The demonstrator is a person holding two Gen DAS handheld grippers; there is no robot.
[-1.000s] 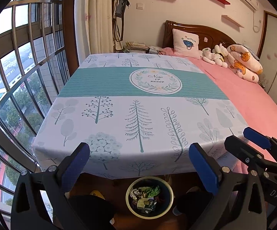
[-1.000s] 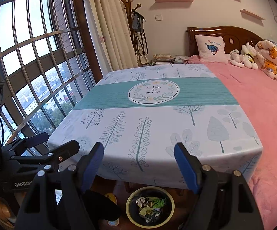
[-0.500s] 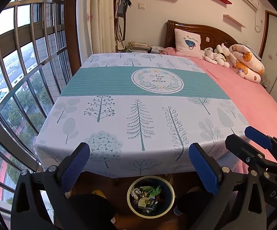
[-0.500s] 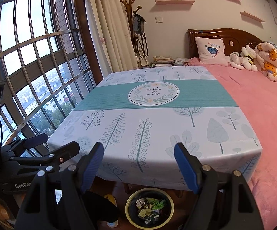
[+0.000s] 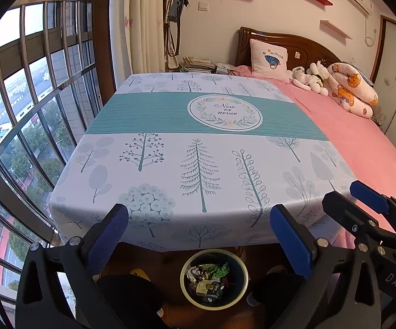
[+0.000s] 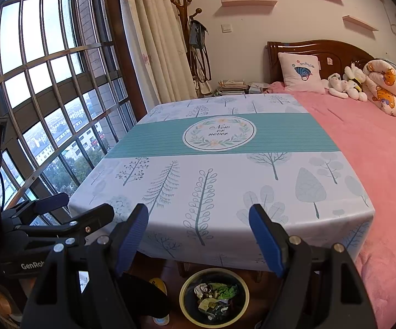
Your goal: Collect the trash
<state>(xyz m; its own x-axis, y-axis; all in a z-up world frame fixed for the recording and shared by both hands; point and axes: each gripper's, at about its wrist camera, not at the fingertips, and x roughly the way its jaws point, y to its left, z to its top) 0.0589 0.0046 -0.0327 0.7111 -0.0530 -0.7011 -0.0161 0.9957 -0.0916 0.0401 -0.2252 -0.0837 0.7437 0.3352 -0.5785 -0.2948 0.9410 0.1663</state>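
Observation:
A round dark bin [image 5: 214, 278] [image 6: 214, 296] with a pale rim stands on the wooden floor under the table's near edge. Crumpled paper, green scraps and small packets fill it. My left gripper [image 5: 198, 219] hangs open above and in front of it, nothing between its blue pads. The right gripper [image 6: 198, 219] is open too, empty, beside the left one; its tips show in the left wrist view [image 5: 346, 197]. The left gripper's tips [image 6: 77, 205] show at the left of the right wrist view. The table [image 5: 170, 148] under its tree-print cloth bears nothing.
A bed with a pink cover [image 6: 376, 142], a pillow and plush toys runs along the table's right side. A barred bay window [image 5: 19, 109] curves along the left. Curtains and a coat stand [image 6: 189, 41] are at the back. Dark shoes [image 5: 132, 293] flank the bin.

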